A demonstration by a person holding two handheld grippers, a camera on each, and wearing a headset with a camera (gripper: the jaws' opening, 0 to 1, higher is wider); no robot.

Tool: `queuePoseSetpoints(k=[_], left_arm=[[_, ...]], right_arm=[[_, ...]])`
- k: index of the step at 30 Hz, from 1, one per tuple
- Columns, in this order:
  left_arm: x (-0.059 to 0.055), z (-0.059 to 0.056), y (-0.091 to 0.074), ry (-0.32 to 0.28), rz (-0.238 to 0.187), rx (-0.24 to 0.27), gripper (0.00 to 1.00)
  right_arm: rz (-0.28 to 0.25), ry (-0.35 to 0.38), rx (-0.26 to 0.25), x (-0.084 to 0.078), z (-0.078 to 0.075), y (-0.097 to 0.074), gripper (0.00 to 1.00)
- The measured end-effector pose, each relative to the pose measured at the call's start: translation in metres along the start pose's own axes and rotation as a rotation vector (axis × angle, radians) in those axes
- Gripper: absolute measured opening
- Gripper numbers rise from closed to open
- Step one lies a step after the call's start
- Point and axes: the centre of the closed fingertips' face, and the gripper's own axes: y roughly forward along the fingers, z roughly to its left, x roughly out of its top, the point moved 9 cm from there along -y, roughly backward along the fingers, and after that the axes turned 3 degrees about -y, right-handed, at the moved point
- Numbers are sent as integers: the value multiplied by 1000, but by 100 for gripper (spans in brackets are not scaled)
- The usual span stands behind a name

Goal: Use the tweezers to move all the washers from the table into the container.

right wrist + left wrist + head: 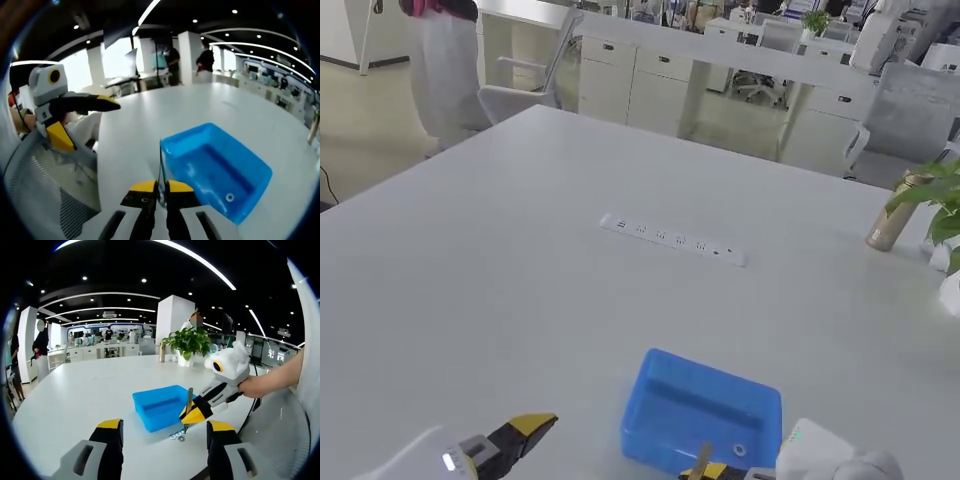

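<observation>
Tweezers [161, 167] stand clamped in the right gripper [159, 187], tips down by the washers [176, 436] on the worktop [90, 390], just beside the blue container [160, 410], where one washer [230, 197] already lies. Best to nip a single washer by its rim, then lift clear of the wall. Left gripper [165, 426] hangs nearby with jaws apart.

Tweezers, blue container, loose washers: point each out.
tweezers [188, 402]: left gripper view, middle of the shaft.
blue container [162, 421]: left gripper view, front wall.
washers [173, 437]: left gripper view, leftmost washer of the loose cluster.
</observation>
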Motion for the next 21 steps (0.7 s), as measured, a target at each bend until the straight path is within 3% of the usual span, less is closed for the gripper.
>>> queuePoseSetpoints(k=[8, 16, 21], left_arm=[[0, 0, 0, 0, 5, 0, 67], [-1, 0, 0, 2, 7, -5, 66], [-1, 0, 0, 3, 11, -6, 65]], right_arm=[[-11, 55, -14, -2, -3, -1, 3], [1, 56, -12, 0, 1, -7, 3], [-33, 68, -25, 7, -2, -16, 3]])
